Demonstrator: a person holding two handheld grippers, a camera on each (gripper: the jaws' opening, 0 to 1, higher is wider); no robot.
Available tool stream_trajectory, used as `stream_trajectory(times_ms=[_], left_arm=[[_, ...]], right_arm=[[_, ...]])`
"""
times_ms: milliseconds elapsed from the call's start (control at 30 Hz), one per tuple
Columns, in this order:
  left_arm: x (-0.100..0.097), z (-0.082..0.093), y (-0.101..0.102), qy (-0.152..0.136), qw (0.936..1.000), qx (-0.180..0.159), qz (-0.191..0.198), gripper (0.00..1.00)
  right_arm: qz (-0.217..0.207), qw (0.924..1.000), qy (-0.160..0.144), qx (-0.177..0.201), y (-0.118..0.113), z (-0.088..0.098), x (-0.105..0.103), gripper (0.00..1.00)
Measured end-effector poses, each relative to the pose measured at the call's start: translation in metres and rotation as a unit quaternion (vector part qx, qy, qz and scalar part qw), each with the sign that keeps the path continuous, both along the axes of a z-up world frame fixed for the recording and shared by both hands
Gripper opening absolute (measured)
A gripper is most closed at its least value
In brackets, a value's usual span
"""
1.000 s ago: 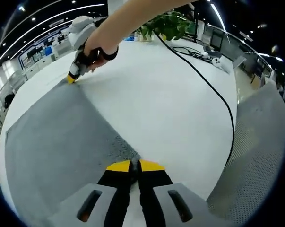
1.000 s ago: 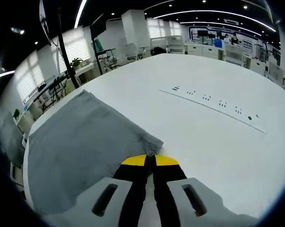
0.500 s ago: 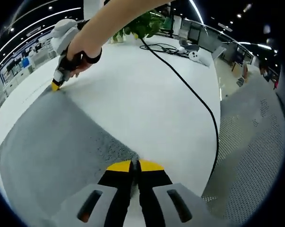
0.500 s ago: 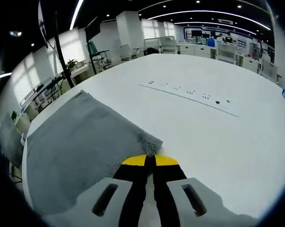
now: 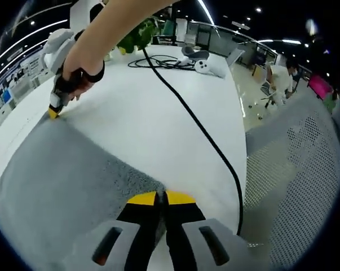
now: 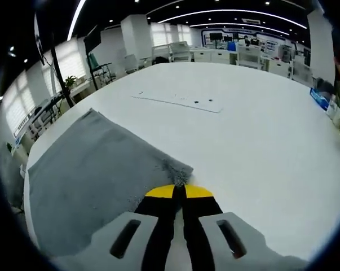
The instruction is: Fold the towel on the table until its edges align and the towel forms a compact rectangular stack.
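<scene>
While the grey towel [image 5: 62, 180] lies on my white desk [image 6: 260, 147], both grippers' fingers [image 5: 161, 199] [image 6: 179, 192] are pinched closed on its corners.

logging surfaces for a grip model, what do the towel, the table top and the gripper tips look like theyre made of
Towel: soft grey fabric, probably terry or microfibre; its nubby pile shows at the pinched corner.
Table: smooth, hard white top with a matte finish, possibly laminate; no grain shows.
Left gripper and right gripper: yellow tips on black jaws, seemingly moulded plastic or rubber; which one is unclear.
</scene>
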State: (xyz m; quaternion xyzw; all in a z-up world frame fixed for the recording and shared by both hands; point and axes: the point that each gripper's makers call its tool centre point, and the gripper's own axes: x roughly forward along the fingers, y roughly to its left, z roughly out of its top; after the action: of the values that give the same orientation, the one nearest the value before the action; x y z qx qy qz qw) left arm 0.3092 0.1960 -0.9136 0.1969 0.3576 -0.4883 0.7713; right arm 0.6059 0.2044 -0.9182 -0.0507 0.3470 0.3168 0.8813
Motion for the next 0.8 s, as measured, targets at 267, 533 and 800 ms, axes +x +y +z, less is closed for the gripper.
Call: stream_trajectory(times_ms=[267, 533, 800], left_arm=[[-0.004, 0.001, -0.032, -0.007, 0.9998, -0.006, -0.018, 0.04], [-0.006, 0.001, -0.061, -0.023, 0.9989, -0.012, -0.038, 0.04], [-0.006, 0.002, -0.070, -0.039, 0.9981, -0.016, -0.045, 0.04]], right_arm=[[-0.012, 0.9999, 0.006, -0.003, -0.036, 0.002, -0.002, 0.01], [-0.018, 0.9998, 0.005, -0.007, -0.061, 0.001, 0.001, 0.01], [-0.031, 0.9995, 0.003, 0.010, -0.068, 0.003, 0.001, 0.01]])
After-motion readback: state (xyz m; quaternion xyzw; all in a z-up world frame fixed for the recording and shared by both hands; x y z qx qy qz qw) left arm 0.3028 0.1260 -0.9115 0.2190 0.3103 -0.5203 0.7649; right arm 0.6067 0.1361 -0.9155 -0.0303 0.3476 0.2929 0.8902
